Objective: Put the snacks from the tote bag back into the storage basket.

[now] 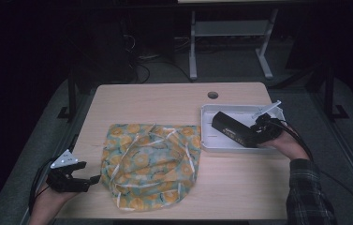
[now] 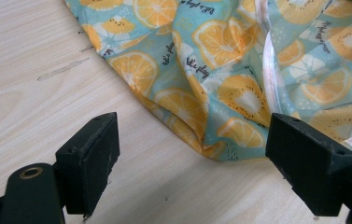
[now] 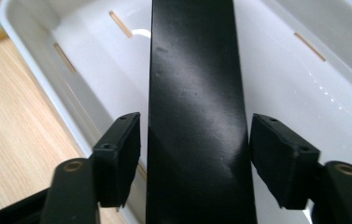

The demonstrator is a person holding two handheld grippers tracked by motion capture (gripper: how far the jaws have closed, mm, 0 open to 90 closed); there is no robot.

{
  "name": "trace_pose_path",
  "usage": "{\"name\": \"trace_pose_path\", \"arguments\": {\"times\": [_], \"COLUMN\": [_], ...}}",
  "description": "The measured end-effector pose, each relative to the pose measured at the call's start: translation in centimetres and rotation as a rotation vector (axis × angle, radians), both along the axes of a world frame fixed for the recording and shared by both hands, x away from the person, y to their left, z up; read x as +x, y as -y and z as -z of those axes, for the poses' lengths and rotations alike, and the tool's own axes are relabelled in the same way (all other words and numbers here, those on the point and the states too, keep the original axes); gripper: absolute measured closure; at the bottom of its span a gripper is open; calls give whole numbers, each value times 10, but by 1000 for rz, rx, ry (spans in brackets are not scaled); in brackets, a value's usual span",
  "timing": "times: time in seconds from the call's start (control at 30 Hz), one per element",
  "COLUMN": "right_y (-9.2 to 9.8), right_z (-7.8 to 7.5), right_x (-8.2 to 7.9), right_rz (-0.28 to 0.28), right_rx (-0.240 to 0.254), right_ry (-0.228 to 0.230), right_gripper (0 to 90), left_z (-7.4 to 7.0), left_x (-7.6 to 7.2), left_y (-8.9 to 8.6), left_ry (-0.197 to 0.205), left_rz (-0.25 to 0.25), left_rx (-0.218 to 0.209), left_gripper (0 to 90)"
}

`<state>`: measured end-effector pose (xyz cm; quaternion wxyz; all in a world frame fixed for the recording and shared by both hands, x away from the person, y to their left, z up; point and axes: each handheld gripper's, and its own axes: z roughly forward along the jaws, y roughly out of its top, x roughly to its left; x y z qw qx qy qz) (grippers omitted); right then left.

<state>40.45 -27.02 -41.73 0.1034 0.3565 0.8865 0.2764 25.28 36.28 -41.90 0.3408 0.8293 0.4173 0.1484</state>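
Right tongs [image 3: 194, 140] straddled the black box [image 3: 197, 93], which lay in the white tray [image 3: 276, 79], jaws clear of its sides. It looked rigid, smooth, slippery; grip across its narrow width. Left tongs [image 2: 192, 154] gaped empty beside the citrus-print cloth [image 2: 220, 70].

A lab or recording room is suggested rather than a home. A plain desk [image 1: 174, 101] with a light wood top and a round cable hole [image 1: 213, 95] near its far edge is placed on grey carpet [image 1: 342, 140]. Behind its far edge, the white metal legs of another table [image 1: 230, 44] and loose cables [image 1: 141, 70] on the floor are seen. The rest of the room is kept dark.
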Motion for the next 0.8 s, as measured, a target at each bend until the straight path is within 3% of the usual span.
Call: {"name": "trace_pose_path", "arguments": {"times": [0.17,0.3,0.43,0.47,0.53,0.7,0.8], "right_y": [4,0,-9,-9,-16,-25,-29], "right_z": [-15,-32,-44,-44,-48,-47,-44], "right_x": [-2,1,9,9,21,45,54], "right_rz": [52,90,105,105,118,155,150], "right_rx": [49,89,98,98,73,81,73], "right_ry": [14,3,3,3,-7,-23,-35], "right_gripper": [257,319,491,491,600,841,893], "left_z": [0,0,0,0,0,1,1], "left_x": [0,1,1,1,1,1,1], "left_y": [0,-1,-1,-1,-1,-2,-1], "left_ry": [3,-1,-1,-1,-2,-5,-5], "left_rz": [-2,-5,-4,-4,-3,-1,0], "left_rx": [-1,-1,-2,-2,0,0,0], "left_gripper": [170,170,170,170,171,170,170]}}
